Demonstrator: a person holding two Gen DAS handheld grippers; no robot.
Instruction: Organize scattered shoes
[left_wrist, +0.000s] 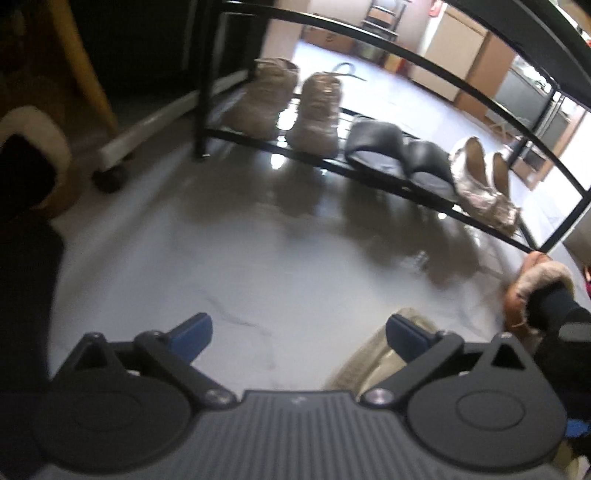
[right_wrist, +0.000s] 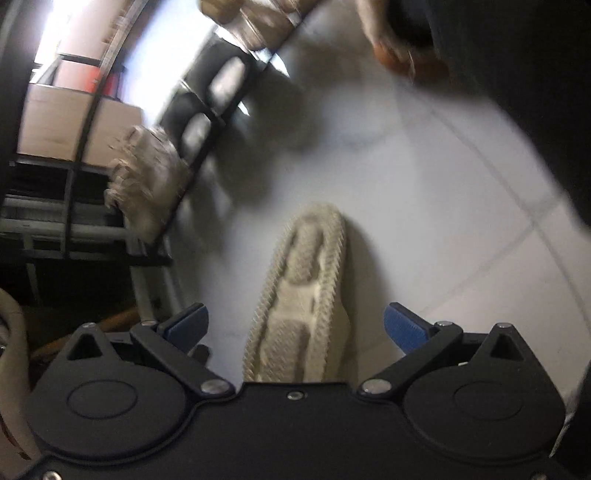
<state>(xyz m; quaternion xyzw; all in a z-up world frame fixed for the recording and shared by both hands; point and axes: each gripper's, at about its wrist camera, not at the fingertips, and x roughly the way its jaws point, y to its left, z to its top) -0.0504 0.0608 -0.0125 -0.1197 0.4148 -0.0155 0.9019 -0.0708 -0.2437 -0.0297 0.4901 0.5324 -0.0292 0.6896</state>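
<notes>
My left gripper (left_wrist: 298, 334) is open above the pale floor, nothing between its blue pads. A beige shoe (left_wrist: 373, 356) lies just under its right finger. On the low black rack (left_wrist: 280, 146) stand two beige sneakers (left_wrist: 293, 103), two black slippers (left_wrist: 400, 155) and a pair of pale flats (left_wrist: 484, 181). A brown fur-lined slipper (left_wrist: 532, 295) is on the floor at right. My right gripper (right_wrist: 295, 326) is open over a beige shoe (right_wrist: 301, 295) lying sole up, which lies between the fingers without touching the pads. The rack (right_wrist: 207, 122) runs diagonally at upper left.
A wooden leg (left_wrist: 79, 62) and a caster base (left_wrist: 110, 162) stand left of the rack. A fur-trimmed item (left_wrist: 33, 158) is at the far left. A person's dark sleeve (left_wrist: 561, 310) reaches in at right. Boxes and furniture (left_wrist: 465, 62) lie beyond the rack.
</notes>
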